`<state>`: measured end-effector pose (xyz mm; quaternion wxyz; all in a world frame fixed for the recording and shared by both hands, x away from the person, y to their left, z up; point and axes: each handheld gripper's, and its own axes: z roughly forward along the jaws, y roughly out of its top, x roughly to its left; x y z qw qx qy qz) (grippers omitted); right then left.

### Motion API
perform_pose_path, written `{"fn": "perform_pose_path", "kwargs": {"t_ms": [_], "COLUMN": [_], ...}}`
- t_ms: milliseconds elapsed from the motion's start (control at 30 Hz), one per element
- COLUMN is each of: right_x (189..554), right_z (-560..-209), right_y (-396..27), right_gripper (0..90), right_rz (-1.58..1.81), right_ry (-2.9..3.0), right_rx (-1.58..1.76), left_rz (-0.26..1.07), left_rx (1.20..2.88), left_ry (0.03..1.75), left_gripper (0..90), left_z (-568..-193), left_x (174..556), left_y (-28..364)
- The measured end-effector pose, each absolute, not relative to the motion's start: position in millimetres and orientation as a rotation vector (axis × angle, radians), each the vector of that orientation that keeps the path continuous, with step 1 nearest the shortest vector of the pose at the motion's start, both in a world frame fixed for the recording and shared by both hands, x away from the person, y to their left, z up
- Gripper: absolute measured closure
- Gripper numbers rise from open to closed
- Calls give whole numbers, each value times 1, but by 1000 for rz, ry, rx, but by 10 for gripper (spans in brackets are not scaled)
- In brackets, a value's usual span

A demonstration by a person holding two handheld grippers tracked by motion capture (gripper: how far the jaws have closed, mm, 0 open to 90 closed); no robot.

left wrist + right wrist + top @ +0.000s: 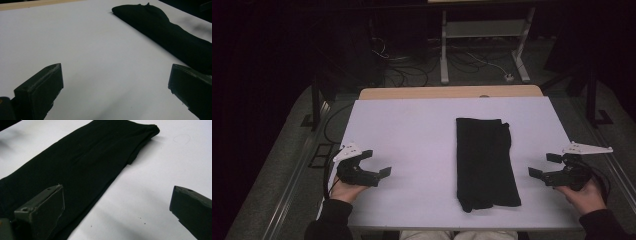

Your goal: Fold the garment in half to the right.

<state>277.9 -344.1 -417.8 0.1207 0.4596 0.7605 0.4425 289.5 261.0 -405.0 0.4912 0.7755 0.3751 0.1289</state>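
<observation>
White table, folded black cloth

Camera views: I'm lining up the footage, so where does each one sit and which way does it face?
High view: above the person's side, looking forward and down on the white table; both hands hold the left tool and right tool.
Left gripper view: rides the left tool, facing across the table to the black folded cloth.
Right gripper view: rides the right tool, facing that cloth.
All share the cloth.
</observation>
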Motion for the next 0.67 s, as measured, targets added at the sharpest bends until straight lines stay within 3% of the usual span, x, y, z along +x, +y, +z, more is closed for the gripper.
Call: {"fn": "perform_pose_path", "kwargs": {"t_ms": [667], "right_x": [283], "right_z": [-421], "right_y": [-337], "right_gripper": [0], "right_rz": [1270], "right_ry": [2260], "right_rx": [1329], "left_rz": [368], "left_rx": [1779], "left_ry": [1029], "left_gripper": [0], "left_z": [-420], "left_x": [269], "left_y": [298]}}
